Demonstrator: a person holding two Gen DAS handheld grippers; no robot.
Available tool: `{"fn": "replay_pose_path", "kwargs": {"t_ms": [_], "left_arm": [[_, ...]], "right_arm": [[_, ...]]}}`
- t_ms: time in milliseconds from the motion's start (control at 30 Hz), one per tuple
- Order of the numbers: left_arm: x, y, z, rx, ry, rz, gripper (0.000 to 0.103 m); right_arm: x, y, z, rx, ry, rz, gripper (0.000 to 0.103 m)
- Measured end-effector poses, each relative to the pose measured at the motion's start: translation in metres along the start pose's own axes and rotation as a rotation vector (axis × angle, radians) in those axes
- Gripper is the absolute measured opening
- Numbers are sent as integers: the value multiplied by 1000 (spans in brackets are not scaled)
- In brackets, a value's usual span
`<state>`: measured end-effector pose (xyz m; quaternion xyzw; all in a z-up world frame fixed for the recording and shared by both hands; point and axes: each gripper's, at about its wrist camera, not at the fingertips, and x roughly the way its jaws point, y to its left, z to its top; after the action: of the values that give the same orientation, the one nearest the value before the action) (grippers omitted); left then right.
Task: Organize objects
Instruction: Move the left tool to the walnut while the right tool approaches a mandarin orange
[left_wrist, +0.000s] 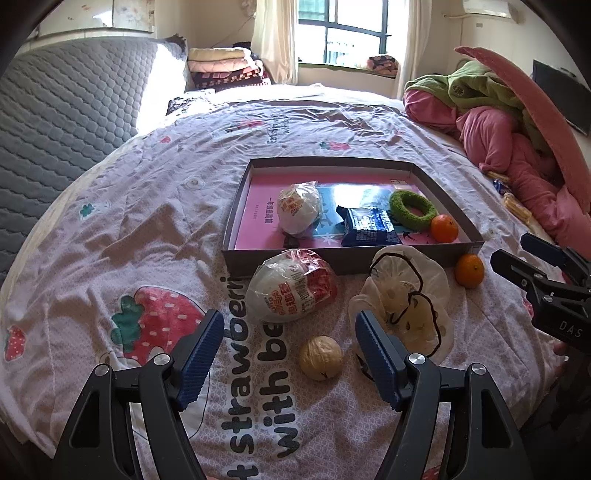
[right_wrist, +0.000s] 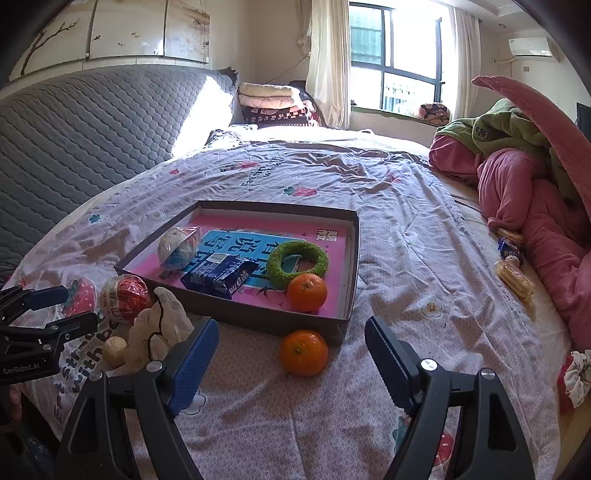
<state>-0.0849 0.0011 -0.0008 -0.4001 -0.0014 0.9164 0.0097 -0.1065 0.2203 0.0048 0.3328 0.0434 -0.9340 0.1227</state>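
Currently listed: 1 round orange tangerine (right_wrist: 303, 352) lay outside the shallow grey cardboard box's (right_wrist: 258, 317) near edge, directly ahead of the right gripper (right_wrist: 291, 354), jaws wide, empty.

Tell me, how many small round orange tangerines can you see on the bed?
2. One small round orange tangerine lies inside the shallow grey cardboard box, at its near corner; the other lies on the bedsheet just outside that corner. More may be hidden.
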Motion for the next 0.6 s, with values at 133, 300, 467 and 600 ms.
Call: {"fn": "replay_pose_path", "kwargs": {"t_ms": [133, 300, 467, 600], "left_arm": [[1, 0, -3, -1, 7, 0, 75], [2, -1, -7, 7, 11, 4, 75], [6, -3, -14, 15, 32, 0, 75], [8, -5, -19, 22, 40, -2, 75]], "right_arm": [[0, 1, -3, -2, 9, -4, 81], [1, 1, -8, -1, 20, -10, 81], [0, 0, -11, 5, 26, -16, 81], [2, -1, -13, 11, 40, -21, 81]]}}
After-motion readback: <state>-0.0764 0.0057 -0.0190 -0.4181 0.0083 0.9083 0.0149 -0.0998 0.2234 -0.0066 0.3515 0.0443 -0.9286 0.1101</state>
